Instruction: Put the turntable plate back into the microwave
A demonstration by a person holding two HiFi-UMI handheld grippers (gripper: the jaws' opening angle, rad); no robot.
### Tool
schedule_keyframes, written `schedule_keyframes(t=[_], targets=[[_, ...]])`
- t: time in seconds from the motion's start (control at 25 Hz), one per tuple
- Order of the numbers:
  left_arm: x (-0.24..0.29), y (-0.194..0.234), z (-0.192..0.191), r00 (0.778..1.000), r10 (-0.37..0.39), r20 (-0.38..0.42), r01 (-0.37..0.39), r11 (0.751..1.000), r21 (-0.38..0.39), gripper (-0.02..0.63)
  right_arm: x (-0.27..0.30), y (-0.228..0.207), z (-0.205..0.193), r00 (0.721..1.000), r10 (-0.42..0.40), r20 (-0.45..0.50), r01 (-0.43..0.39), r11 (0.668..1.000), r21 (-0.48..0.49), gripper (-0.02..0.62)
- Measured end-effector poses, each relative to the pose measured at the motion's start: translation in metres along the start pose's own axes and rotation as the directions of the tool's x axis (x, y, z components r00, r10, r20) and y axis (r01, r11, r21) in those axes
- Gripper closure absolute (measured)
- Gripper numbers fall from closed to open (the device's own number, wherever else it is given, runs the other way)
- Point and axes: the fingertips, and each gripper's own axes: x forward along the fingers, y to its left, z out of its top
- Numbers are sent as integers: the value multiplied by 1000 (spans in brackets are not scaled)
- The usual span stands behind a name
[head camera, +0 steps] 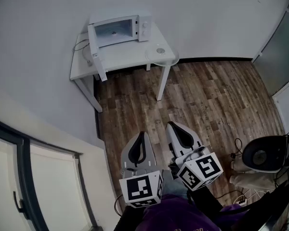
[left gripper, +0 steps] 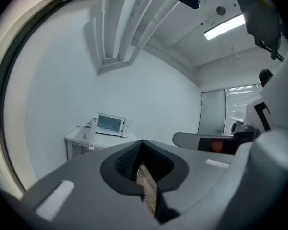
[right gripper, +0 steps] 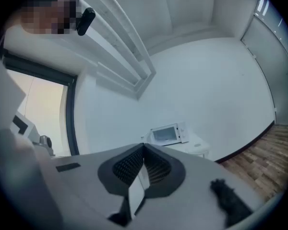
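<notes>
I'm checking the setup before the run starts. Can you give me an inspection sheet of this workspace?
Surface: white table against the wall, standing on a wood floor.
Job's things: microwave on the table, its door swung open, no plate visible inside; turntable plate lies flat on the table to the microwave's right.
Clutter: a pale item behind the open door, too small to tell.
Grippers: left tool and right tool both shut and empty, well short of the table.
Cables: cord at the table's left end; loose cable on the floor at right.
Surroundings: bare white walls, window frame at left, black round device at right.
</notes>
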Motion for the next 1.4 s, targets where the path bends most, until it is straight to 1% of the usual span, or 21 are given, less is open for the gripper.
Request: schedule_keyframes(t=[0.08,0.12,0.28,0.44,0.56,0.72,0.84,1.0,1.08,1.2,1.32,1.4], targets=[[8,3,-1,1000,2,-6,-2,1000,25,598,6,0,-2,1000,8,-9,-8,1000,-11,588],[12,4,-2,1000,-2,-7,2,1000,25,598,10,-1,-3,1000,14,-15,-15,1000,-15,588],[33,2,-4,999,-47,-8,47,998,-50,598,33,-15,-11,998,48,-41,-47,999,18,588],[68,11,-12,999,-18,-32,15,997,-69,598,64,-40,-14,995,79,-54,-78,997,25,588],[110,11,-13,998,-20,-54,14,995,-102,598,98,-66,-10,992,105,-73,-104,994,22,588],[174,8,-2,997,-12,-76,6,997,-71,598,137,-109,8,989,128,-69,-128,992,6,586],[218,3,15,998,9,-67,-13,999,-49,598,159,-152,30,991,123,-50,-123,992,-1,586],[270,5,23,998,26,-53,-30,997,-73,598,189,-197,45,991,131,-39,-131,991,4,586],[292,12,15,996,42,-73,-48,995,-88,598,209,-214,40,989,135,-59,-135,991,20,586],[317,25,3,992,45,-121,-59,992,-115,598,234,-227,29,985,141,-100,-138,990,30,586],[345,38,-7,980,67,-187,-85,992,-92,598,259,-237,19,981,142,-130,-140,990,25,586],[364,45,-11,977,60,-204,-78,994,-81,598,276,-245,10,976,147,-159,-144,989,29,586]])
